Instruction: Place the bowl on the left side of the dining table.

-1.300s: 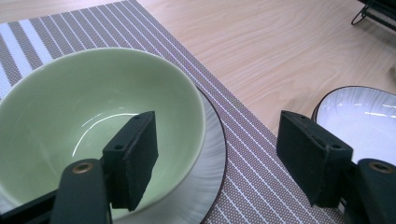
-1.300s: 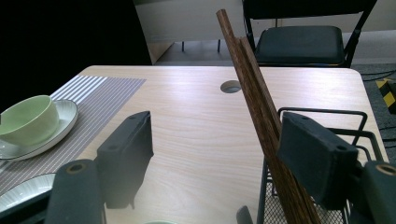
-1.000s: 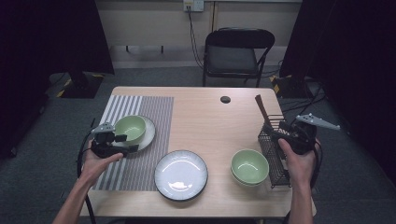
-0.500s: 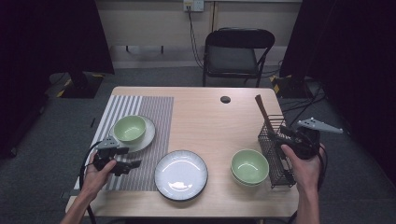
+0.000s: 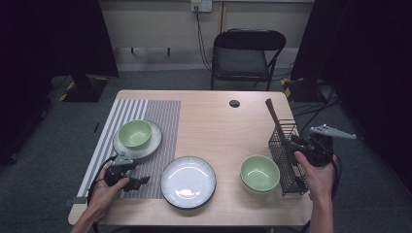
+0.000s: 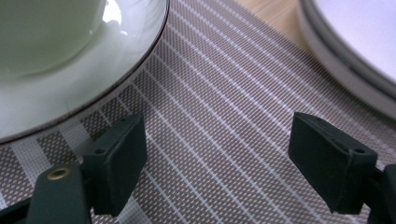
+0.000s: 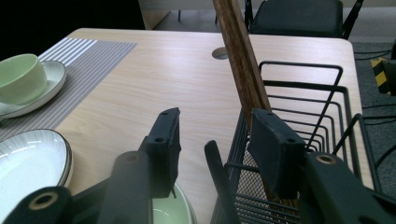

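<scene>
Wire basket (image 5: 286, 155), table's right edge: my right gripper (image 7: 215, 135) straddles its near wall, jaws just closing, not clamped; wooden stick (image 7: 240, 56) stands inside against the right jaw. My left gripper (image 6: 217, 156), far left of basket, gapes empty over the striped mat (image 6: 224, 93).

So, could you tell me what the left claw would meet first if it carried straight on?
Probably the striped placemat, which lies between its open jaws; the saucer sits just beyond, to the left.

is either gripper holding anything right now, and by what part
Nothing is held. The left gripper is open over the mat; the right gripper's jaws, just closing, straddle the basket rim without pinching.
</scene>
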Demonstrator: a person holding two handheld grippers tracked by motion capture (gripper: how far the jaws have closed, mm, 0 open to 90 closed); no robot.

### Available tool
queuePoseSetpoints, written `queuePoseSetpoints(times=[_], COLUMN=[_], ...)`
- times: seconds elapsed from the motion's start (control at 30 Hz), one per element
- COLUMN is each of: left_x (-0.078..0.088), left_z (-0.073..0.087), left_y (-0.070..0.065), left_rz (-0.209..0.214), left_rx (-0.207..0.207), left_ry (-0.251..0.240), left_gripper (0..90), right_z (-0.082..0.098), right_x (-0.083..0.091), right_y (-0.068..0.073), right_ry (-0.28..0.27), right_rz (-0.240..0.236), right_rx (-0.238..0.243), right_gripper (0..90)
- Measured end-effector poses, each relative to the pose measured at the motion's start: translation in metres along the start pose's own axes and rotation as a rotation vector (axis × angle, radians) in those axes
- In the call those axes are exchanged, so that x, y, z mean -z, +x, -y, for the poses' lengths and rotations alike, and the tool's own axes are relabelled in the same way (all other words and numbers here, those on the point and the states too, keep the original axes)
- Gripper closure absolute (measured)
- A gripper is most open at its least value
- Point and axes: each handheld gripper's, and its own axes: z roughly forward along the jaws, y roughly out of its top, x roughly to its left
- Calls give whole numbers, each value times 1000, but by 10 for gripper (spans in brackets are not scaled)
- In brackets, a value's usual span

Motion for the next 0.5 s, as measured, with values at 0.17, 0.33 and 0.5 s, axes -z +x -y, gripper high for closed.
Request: queuePoseSetpoints(times=[0.17, 0.33, 0.5], left_x=[-4, -4, -4], left_z=[5, 11, 11], left_y=[0, 0, 0], left_rz=[-49, -53, -50], left_rx=[-17, -25, -27], left_ry=[-28, -66, -66], left_gripper=[179, 159, 158], right_z=[-1, -1, -1], right_x=[-3, -5, -7], right_y=[1, -1, 0], right_ry=[24, 35, 47], right_rz=[9, 8, 6], right_rx=[12, 6, 14], right_gripper=[661, 733, 767])
